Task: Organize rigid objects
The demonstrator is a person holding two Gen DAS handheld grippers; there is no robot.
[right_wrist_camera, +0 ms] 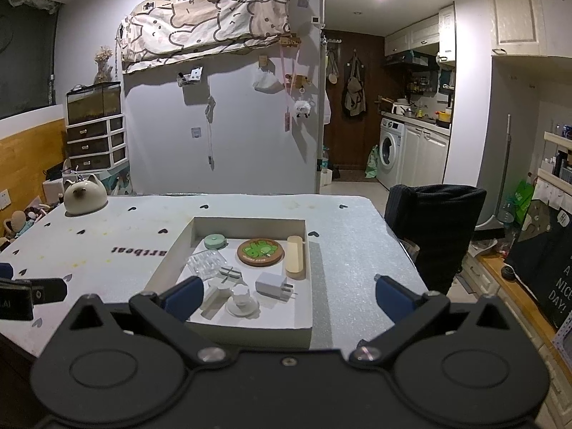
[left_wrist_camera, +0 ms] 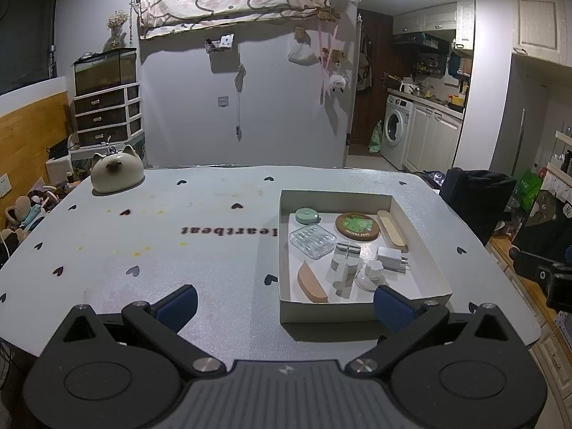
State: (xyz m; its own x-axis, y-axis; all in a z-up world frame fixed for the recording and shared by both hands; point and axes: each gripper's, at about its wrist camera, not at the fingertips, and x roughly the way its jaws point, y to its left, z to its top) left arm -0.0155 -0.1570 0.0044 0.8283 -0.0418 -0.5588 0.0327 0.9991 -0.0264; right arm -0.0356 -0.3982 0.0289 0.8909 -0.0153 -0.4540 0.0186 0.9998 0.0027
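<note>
A shallow white box (left_wrist_camera: 422,246) (right_wrist_camera: 304,279) on the table holds several small rigid items: a mint round case (left_wrist_camera: 306,215) (right_wrist_camera: 215,241), a clear plastic case (left_wrist_camera: 312,240) (right_wrist_camera: 207,262), a round green coaster (left_wrist_camera: 357,226) (right_wrist_camera: 260,251), a long beige tray (left_wrist_camera: 391,230) (right_wrist_camera: 296,256), a white charger plug (left_wrist_camera: 391,258) (right_wrist_camera: 273,285), a white knob on a base (left_wrist_camera: 371,273) (right_wrist_camera: 242,300) and a wooden half-round (left_wrist_camera: 311,282). My left gripper (left_wrist_camera: 284,304) is open, held above the box's near-left corner. My right gripper (right_wrist_camera: 286,295) is open over the box's near side. Neither holds anything.
A cream cat-shaped ceramic jar (left_wrist_camera: 116,173) (right_wrist_camera: 85,195) stands at the table's far left corner. A dark chair back (left_wrist_camera: 477,196) (right_wrist_camera: 436,228) stands beside the table's right edge. The grey heart-patterned table cover (left_wrist_camera: 161,250) spreads left of the box.
</note>
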